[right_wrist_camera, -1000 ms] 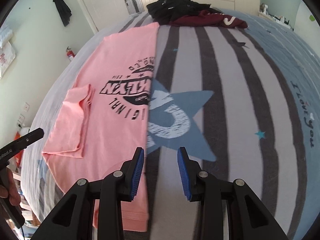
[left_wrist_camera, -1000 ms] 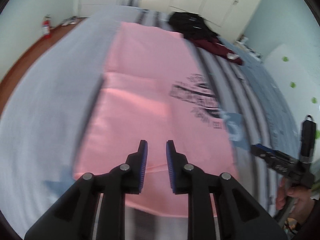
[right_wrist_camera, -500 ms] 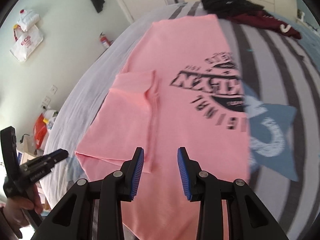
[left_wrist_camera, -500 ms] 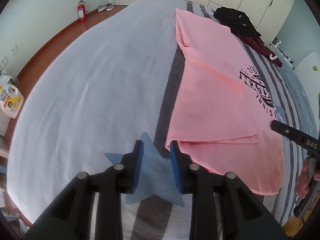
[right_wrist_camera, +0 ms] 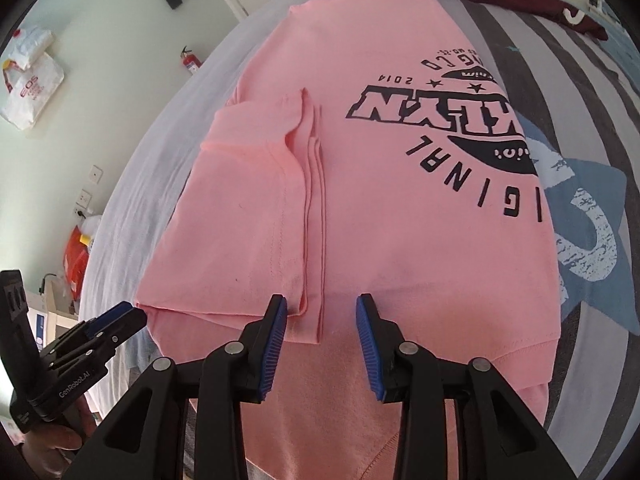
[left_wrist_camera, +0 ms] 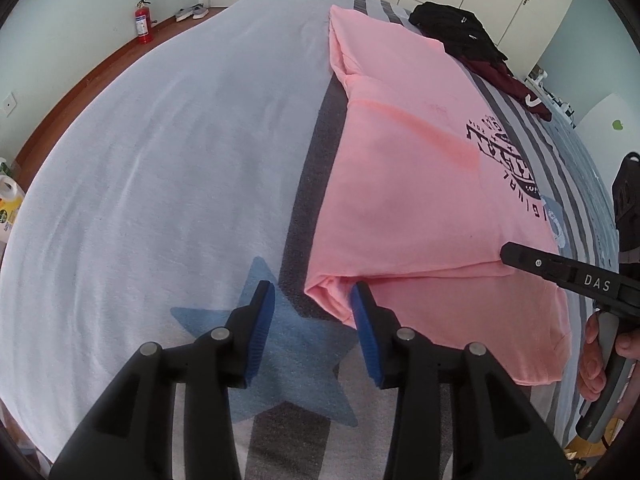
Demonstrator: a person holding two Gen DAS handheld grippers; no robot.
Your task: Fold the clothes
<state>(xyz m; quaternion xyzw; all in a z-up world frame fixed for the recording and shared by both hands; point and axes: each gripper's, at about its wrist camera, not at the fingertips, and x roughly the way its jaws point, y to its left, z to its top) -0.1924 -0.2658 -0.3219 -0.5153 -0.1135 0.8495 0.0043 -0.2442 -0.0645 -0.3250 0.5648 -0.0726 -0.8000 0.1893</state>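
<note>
A pink T-shirt with black print (right_wrist_camera: 400,200) lies flat on the bed, also in the left wrist view (left_wrist_camera: 420,184). Its left side and sleeve are folded inward over the body (right_wrist_camera: 248,216). My left gripper (left_wrist_camera: 313,328) is open and empty, low over the bedspread at the shirt's folded near-left corner (left_wrist_camera: 324,292). My right gripper (right_wrist_camera: 321,336) is open and empty just above the shirt's near end, by the edge of the folded flap. Each gripper shows in the other's view: the right (left_wrist_camera: 560,272), the left (right_wrist_camera: 100,328).
The bed (left_wrist_camera: 160,160) has a grey and striped cover with blue stars (left_wrist_camera: 288,360). Dark and maroon clothes (left_wrist_camera: 472,40) are piled at the far end. A fire extinguisher (left_wrist_camera: 142,20) stands on the wooden floor left of the bed. Bags hang on the wall (right_wrist_camera: 28,80).
My left gripper swung left off the shirt and came down to its near-left corner, and its jaws opened wider. My right gripper moved left from the striped cover to over the shirt.
</note>
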